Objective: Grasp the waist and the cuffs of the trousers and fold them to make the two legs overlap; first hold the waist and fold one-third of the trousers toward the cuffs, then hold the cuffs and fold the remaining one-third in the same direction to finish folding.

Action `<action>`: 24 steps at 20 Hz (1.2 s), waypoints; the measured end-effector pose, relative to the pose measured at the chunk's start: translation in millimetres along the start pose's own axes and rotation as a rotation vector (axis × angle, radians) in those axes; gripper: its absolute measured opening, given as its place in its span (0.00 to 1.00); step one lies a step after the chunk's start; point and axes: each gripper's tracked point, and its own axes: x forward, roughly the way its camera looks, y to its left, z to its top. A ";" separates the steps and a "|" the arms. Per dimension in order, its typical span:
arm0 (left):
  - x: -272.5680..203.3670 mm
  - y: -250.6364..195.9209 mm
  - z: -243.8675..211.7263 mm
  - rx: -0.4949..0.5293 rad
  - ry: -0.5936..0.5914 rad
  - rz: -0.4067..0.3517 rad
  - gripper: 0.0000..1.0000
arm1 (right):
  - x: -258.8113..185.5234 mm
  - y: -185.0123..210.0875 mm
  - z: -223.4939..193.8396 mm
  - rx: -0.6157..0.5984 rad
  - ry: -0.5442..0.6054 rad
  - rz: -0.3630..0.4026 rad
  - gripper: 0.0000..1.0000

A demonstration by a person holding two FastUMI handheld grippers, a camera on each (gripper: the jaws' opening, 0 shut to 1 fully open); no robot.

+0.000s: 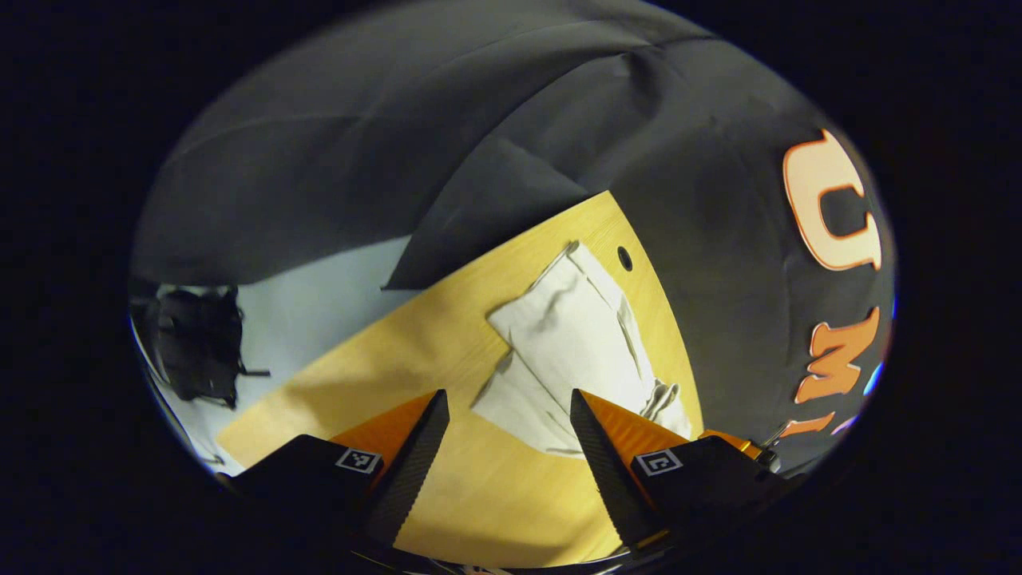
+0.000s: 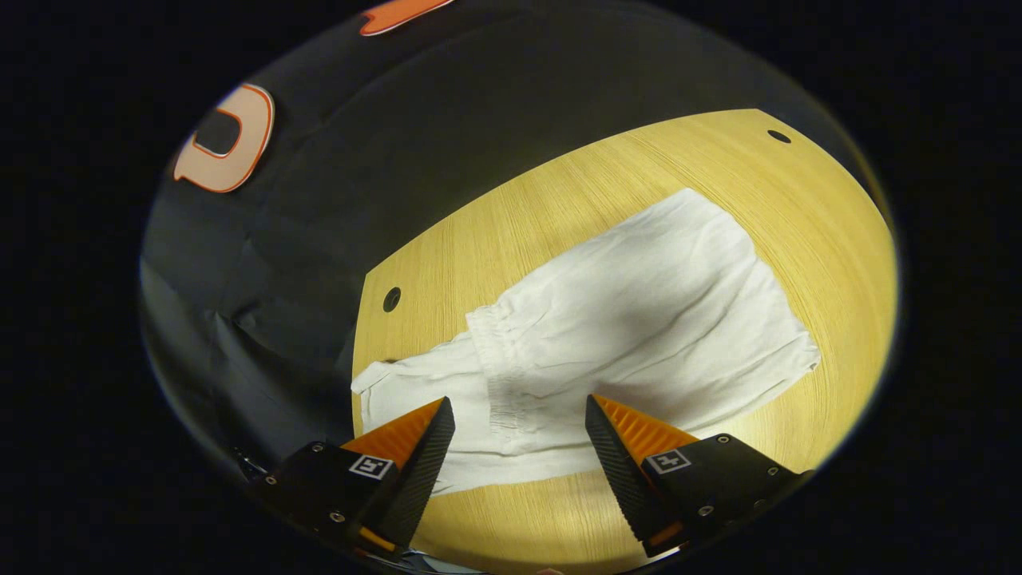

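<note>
Ridged jaws gape over crumpled white trousers (image 2: 639, 319)

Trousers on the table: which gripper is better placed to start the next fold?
Probably the right gripper. In the right gripper view its open fingers frame the gathered waistband of the white trousers close ahead. The left gripper, also open, faces mostly bare table, with the trousers farther off.
</note>
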 end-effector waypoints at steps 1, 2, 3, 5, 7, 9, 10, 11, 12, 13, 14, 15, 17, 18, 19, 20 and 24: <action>3.1 -2.3 -4.9 -0.022 0.016 -0.013 1.00 | -3.0 -5.3 0.1 0.005 0.000 -0.002 0.99; 6.7 -5.6 -8.6 -0.045 0.030 -0.025 1.00 | -5.4 -9.8 -0.7 0.009 0.001 -0.004 0.99; 10.4 -9.5 -11.4 -0.063 0.041 -0.035 1.00 | -7.9 -14.9 -1.9 0.015 0.002 -0.007 0.99; 21.7 -12.9 -13.7 -0.073 0.063 -0.033 1.00 | -14.1 -24.7 -2.4 0.037 0.004 -0.012 0.99; 33.7 -17.8 -13.0 -0.085 0.073 -0.033 1.00 | -22.0 -34.8 -0.5 0.065 0.003 -0.020 0.99; 42.5 -18.3 -11.4 -0.093 0.076 -0.024 1.00 | -30.9 -47.7 5.0 0.076 -0.012 -0.036 0.99; 46.2 -17.9 -9.7 -0.095 0.079 -0.018 0.97 | -36.1 -53.3 8.4 0.080 -0.021 -0.044 0.99; 47.6 -20.9 -6.4 -0.101 0.074 -0.024 1.00 | -40.2 -59.5 10.4 0.088 -0.028 -0.051 0.99; 50.0 -24.0 -2.7 -0.103 0.069 -0.028 1.00 | -44.3 -63.4 11.0 0.108 -0.029 -0.052 0.99; 53.2 -26.6 0.8 -0.100 0.063 -0.030 1.00 | -47.7 -64.9 12.4 0.133 -0.029 -0.042 0.99; 58.3 -30.7 4.7 -0.098 0.058 -0.031 1.00 | -51.4 -66.9 13.7 0.158 -0.029 -0.031 0.99; 62.3 -35.2 8.0 -0.101 0.054 -0.034 1.00 | -53.9 -70.0 14.3 0.176 -0.031 -0.027 0.99; 73.1 -44.5 14.1 -0.098 0.042 -0.041 1.00 | -57.6 -79.2 13.9 0.191 -0.037 -0.032 0.99; 79.1 -44.7 17.6 -0.082 0.037 -0.026 1.00 | -59.0 -83.5 13.8 0.194 -0.038 -0.036 0.99; 84.7 -43.5 18.6 -0.064 0.039 -0.006 0.96 | -60.8 -87.4 13.2 0.200 -0.038 -0.037 0.99; 89.4 -48.1 19.1 -0.049 0.044 -0.008 0.82 | -62.4 -89.5 12.3 0.209 -0.036 -0.037 0.99; 103.9 -41.6 23.3 -0.037 0.031 0.043 0.43 | -64.4 -103.4 9.5 0.235 -0.034 -0.047 0.99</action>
